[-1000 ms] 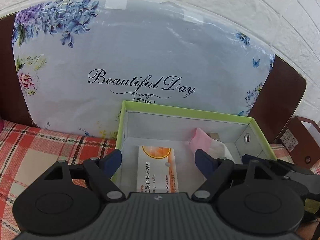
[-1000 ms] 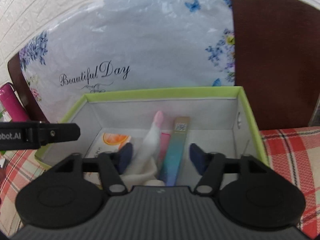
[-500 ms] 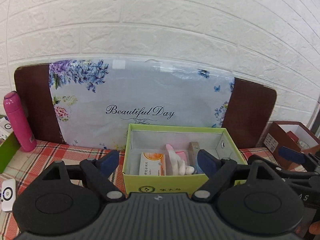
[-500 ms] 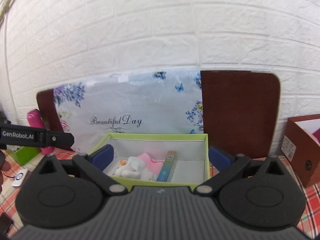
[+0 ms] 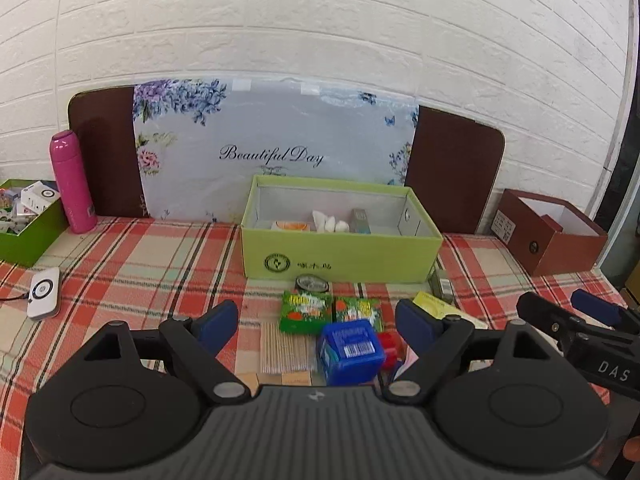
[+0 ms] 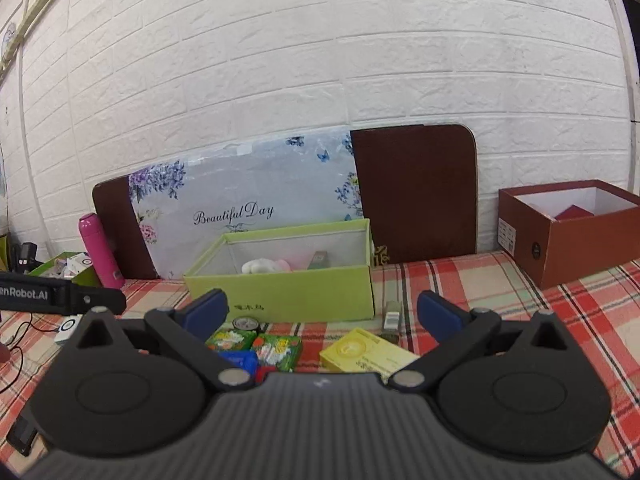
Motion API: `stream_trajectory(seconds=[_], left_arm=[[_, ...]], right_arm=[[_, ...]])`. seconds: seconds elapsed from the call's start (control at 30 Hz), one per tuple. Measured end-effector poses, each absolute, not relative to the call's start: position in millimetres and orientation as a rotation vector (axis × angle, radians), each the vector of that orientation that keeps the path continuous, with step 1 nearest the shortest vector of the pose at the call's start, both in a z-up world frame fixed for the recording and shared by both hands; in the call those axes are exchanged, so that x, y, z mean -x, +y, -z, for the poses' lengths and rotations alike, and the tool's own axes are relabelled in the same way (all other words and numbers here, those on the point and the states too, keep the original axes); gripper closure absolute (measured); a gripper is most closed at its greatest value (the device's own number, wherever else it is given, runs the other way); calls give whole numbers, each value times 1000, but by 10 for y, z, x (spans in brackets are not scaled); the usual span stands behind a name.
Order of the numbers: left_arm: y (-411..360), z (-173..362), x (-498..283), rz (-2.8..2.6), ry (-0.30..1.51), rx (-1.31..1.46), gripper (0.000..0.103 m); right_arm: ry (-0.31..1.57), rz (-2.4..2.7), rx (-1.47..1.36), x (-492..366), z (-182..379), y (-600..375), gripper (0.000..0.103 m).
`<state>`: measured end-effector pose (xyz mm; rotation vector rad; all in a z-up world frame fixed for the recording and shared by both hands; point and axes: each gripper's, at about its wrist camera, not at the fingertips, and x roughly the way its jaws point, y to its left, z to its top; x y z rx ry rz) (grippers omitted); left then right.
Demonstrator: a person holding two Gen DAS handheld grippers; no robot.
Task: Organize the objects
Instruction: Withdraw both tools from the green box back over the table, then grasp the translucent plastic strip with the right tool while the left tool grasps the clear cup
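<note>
A light green box (image 5: 340, 254) (image 6: 288, 292) stands on the plaid table, holding an orange-white medicine carton (image 5: 290, 225), a white-pink cloth (image 5: 329, 222) and a slim teal pack (image 5: 360, 221). In front of it lie two green packets (image 5: 306, 311), a blue box (image 5: 350, 350), toothpicks (image 5: 284, 348), a round tin (image 5: 312, 283) and a yellow box (image 6: 366, 354). My left gripper (image 5: 316, 322) is open and empty above these items. My right gripper (image 6: 322, 312) is open and empty, back from the green box.
A brown open box (image 6: 572, 228) stands at the right. A pink bottle (image 5: 73, 182), a dark green bin of small boxes (image 5: 28, 220) and a white device (image 5: 44, 292) are at the left. A floral board (image 5: 272, 144) leans on the brick wall.
Both grippers have pulled back and up from inside the green box. The whole box and the loose items in front of it now show.
</note>
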<state>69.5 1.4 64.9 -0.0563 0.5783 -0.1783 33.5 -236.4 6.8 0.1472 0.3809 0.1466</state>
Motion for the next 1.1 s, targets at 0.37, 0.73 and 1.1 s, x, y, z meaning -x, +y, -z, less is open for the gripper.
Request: stream_trajectory(seconds=[0.37,0.73,1.1], left_arm=[[140,-286,-507,141,682,73,14],[689,-123,-345,114,746,154,14],[189,163,-401,303,761,69,14]], right_arm=[[485,-126,-130,70,397,-2290,0],[595,-123,-91,185,755,-2209,0],[619,-128,-78,168,848,-2218,0]])
